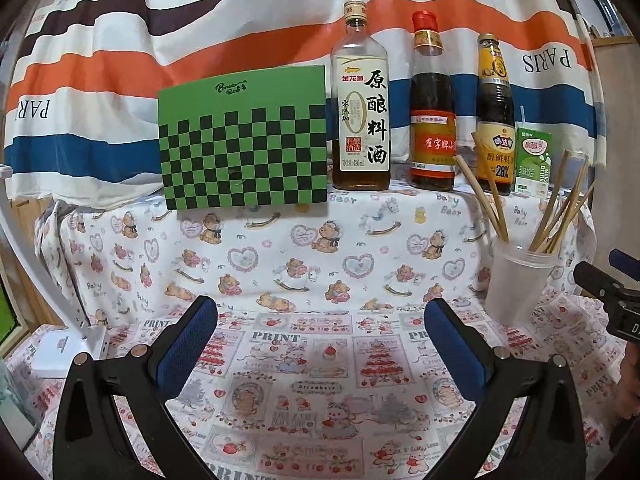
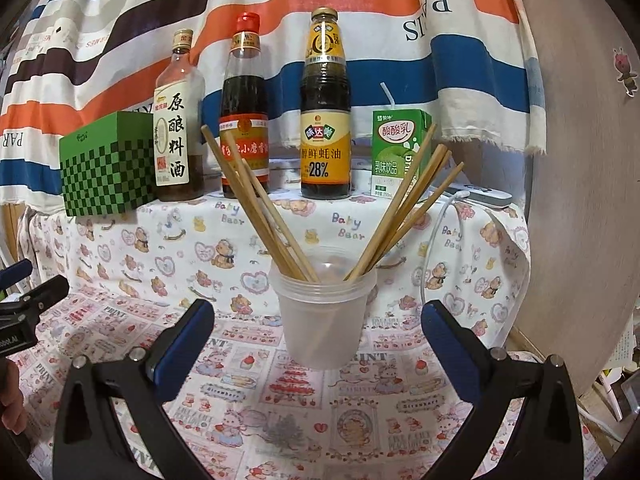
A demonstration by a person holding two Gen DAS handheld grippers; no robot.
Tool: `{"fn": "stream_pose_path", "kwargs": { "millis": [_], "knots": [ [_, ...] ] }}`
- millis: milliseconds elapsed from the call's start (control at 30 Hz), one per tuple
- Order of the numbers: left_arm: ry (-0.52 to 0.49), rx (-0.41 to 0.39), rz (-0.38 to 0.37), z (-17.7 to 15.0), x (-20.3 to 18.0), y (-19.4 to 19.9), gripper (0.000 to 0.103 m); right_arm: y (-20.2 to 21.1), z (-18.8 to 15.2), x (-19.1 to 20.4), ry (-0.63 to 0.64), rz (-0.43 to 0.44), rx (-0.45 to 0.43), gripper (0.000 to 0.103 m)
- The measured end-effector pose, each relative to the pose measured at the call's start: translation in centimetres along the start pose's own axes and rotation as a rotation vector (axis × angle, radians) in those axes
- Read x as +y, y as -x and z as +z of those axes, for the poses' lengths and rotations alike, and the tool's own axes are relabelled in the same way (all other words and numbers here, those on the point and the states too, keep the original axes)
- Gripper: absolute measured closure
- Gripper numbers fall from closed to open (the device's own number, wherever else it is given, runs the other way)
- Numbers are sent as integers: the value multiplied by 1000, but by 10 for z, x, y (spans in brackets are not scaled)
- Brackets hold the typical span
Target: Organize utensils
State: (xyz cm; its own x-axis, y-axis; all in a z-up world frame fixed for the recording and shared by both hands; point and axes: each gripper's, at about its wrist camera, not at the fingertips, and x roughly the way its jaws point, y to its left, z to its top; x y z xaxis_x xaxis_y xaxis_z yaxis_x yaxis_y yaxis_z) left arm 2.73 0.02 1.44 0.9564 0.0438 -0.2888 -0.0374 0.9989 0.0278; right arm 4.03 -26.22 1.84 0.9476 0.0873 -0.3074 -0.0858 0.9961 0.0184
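The right gripper [image 2: 316, 344] hangs just above a cloth-covered table [image 2: 248, 400], its two blue-padded jaws spread wide and holding nothing. Directly ahead, framed in the gap between the jaws and near their tips, stands a translucent plastic cup [image 2: 323, 320], upright. It holds the chopsticks [image 2: 256, 208], which fan into two bunches. Three lean up and to the left. About four lean up and to the right, though they overlap, so that count is unsure. Their long axes run steeply upward, tilted outward, with the tops well above the cup rim.

The left gripper [image 1: 320, 344] is also spread open and empty. The cup [image 1: 518, 280] lies ahead and well off to its right side, outside the gap between its jaws. I judge the right gripper far the nearer and better lined up for any move on the cup or chopsticks.

No loose chopsticks lie on the table in either view, so the gathering looks largely done.

Behind the cup, on a raised ledge, stand three bottles: cooking wine [image 2: 176, 128], a red-capped sesame oil bottle [image 2: 243, 120] and oyster sauce [image 2: 326, 120]. There is also one green milk drink carton [image 2: 396, 148] and one green checkered box [image 2: 104, 168].
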Motion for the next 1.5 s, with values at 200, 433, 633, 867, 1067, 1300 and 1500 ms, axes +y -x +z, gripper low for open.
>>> {"fn": "stream_pose_path", "kwargs": {
  "millis": [200,433,633,867,1067,1300,1500],
  "knots": [
    [4,3,13,0,0,-1,0,0,0,1,0,0,0,0],
    [5,4,11,0,1,0,0,-1,0,0,1,1,2,0],
    [3,6,1,-1,0,-2,0,-1,-1,0,1,1,2,0],
    [2,7,2,-1,0,-2,0,-1,-1,0,2,1,3,0],
    [2,7,4,0,1,-1,0,-1,-1,0,2,1,3,0],
    [4,9,3,-1,1,-2,0,-1,-1,1,1,1,3,0],
    [3,8,3,-1,1,-2,0,-1,-1,0,2,1,4,0]
  ]
}}
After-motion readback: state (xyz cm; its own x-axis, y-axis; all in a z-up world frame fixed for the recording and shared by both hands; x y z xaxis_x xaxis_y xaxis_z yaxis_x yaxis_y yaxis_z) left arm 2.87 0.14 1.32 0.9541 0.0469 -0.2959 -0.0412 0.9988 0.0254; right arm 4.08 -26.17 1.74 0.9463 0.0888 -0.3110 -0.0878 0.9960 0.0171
